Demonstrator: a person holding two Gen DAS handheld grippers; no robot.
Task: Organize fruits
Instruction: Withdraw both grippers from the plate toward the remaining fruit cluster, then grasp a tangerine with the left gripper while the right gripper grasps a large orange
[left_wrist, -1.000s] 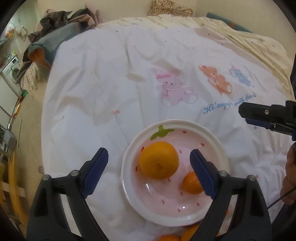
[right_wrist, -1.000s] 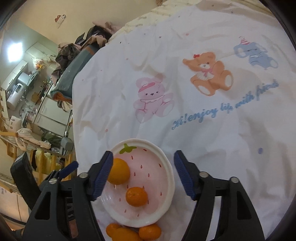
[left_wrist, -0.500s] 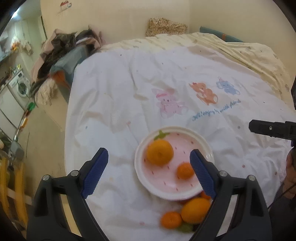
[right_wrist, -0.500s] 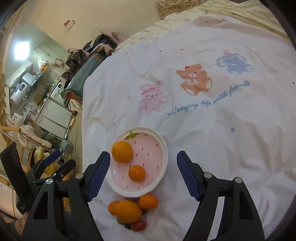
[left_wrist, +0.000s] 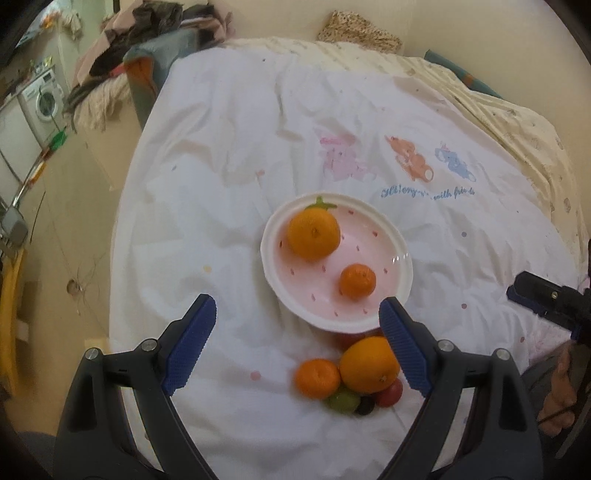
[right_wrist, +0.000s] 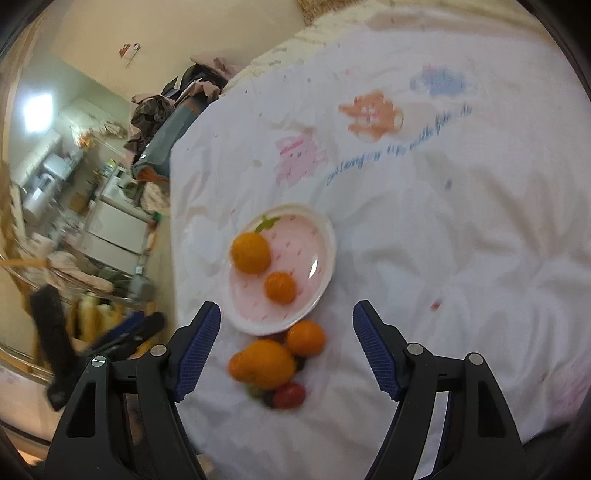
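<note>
Both views have widened; white bedsheet shown, cluttered, perhaps laundry, room beyond.

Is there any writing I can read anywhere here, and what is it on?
"...with fri...": blue script on the white sheet, under the printed animals; the first words are too blurred to read.
Washing machine panel: too small to read.
Wall sticker: too small to read.
Plate: no text, only a strawberry pattern.

The white bed sheet carries one line of blue handwriting-style text under the printed cartoon animals. It is blurred; only the words "with" and perhaps "friends" are readable. No other writing is legible.
</note>
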